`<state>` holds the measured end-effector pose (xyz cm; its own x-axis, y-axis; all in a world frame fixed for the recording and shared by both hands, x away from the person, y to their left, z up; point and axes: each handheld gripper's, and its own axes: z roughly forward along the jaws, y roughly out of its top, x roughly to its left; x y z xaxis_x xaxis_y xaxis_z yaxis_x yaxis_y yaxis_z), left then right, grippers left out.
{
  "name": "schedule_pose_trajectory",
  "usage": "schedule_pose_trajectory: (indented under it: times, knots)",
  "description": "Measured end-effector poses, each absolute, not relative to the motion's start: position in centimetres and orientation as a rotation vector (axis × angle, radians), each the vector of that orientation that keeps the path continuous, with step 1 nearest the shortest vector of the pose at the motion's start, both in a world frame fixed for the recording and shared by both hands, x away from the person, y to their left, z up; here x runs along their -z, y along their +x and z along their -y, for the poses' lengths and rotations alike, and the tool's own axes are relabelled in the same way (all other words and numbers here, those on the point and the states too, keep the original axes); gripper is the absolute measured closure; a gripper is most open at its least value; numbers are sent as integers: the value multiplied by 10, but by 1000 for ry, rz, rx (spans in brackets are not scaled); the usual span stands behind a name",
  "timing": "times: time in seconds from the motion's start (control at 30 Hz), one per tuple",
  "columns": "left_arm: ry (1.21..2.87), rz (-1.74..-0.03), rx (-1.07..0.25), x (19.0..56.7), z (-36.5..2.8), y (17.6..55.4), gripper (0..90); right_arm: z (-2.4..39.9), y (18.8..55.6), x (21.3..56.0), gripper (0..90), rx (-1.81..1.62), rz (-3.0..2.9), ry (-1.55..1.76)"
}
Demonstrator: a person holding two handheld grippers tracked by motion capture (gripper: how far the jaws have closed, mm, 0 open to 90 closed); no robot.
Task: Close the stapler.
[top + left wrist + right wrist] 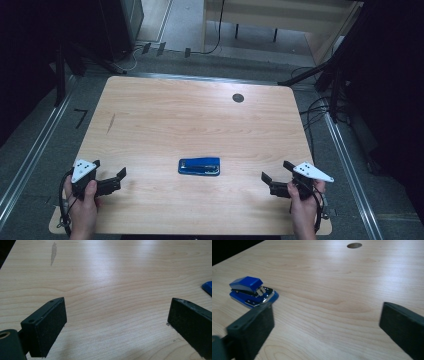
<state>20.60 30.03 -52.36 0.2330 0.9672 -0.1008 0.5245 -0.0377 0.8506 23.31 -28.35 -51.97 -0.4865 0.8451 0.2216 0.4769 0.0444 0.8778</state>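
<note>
Wood-grain table (pixel 165 115), pale laminate with rounded corners, stands on grey floor (pixel 35 150) amid dark stands and loose cables. A round dark grommet (pixel 238 98) sits toward one o'clock. The glossy blue stapler (pixel 199 166), boxy with a metal base, lies flat near centre. Left gripper (pixel 107 181) at eight o'clock and right gripper (pixel 274 181) at four o'clock both gape wide, holding nothing, well apart from the stapler.

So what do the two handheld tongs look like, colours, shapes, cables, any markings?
Both are black pistol-shaped tools. The left tongs and right tongs each carry a pale grey three-cornered plate with dark dots on top. Each ends in two flat black rectangular pads with a grainy face and small screw holes along the edge. A dark cable loops from each. No sleeves show.
</note>
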Motion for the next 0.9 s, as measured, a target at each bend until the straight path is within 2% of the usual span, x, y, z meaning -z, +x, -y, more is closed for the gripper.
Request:
schedule_pose_trajectory:
  times: [0.5, 0.9]
  knots:
    - [1670, -1403, -681, 524, -301, 205, 26, 321, 223, 530, 0, -1358, -1954, 1358]
    - [1664, -1408, -675, 524, -302, 205, 26, 365, 206, 535, 0, -1377, -1900, 1388]
